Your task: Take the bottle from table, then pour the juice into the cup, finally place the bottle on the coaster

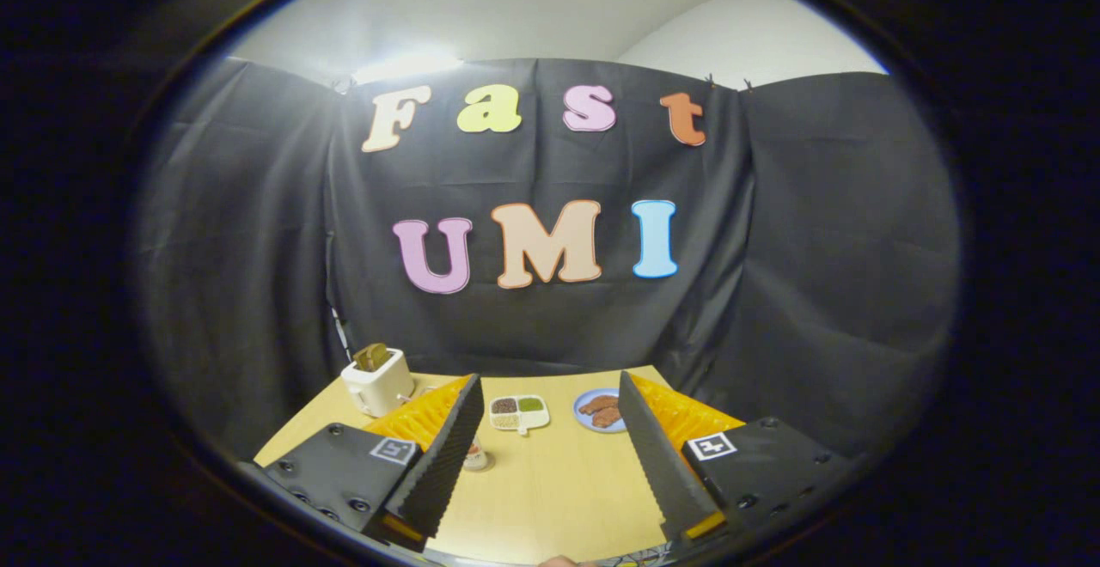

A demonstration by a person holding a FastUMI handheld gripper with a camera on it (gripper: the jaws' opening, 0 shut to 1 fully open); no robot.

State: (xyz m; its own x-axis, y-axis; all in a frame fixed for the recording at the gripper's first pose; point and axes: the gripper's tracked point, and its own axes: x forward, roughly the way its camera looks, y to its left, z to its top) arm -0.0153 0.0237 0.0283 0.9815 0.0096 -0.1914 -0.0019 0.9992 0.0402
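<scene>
The gripper [550,451] stands with its two fingers spread wide and nothing held between them. Each finger is a black ribbed pad backed by an orange panel and mounted on a black block that carries a small square marker. The left finger [443,460] and the right finger [657,455] angle outward toward the far side, and bare wood shows in the gap between them.

The gripper hangs above a light wooden table [550,481]. A small bottle [475,457] stands on the table just beside the inner face of the left finger, partly hidden by it; only its lower part and a light base can be seen. Whether the finger touches it cannot be told.

Beyond the fingertips, near the middle of the table, lies a white divided dish [519,413] with compartments holding dark, green and pale contents. To its right, partly covered by the right finger, sits a blue plate [597,412] with brown pieces of food on it. The dish and the plate are near each other but apart.

At the far left corner of the table, beyond the left finger, stands a white toaster [378,382] with a slice of bread [371,356] upright in its slot.

Black cloth closes the booth behind the table.
</scene>
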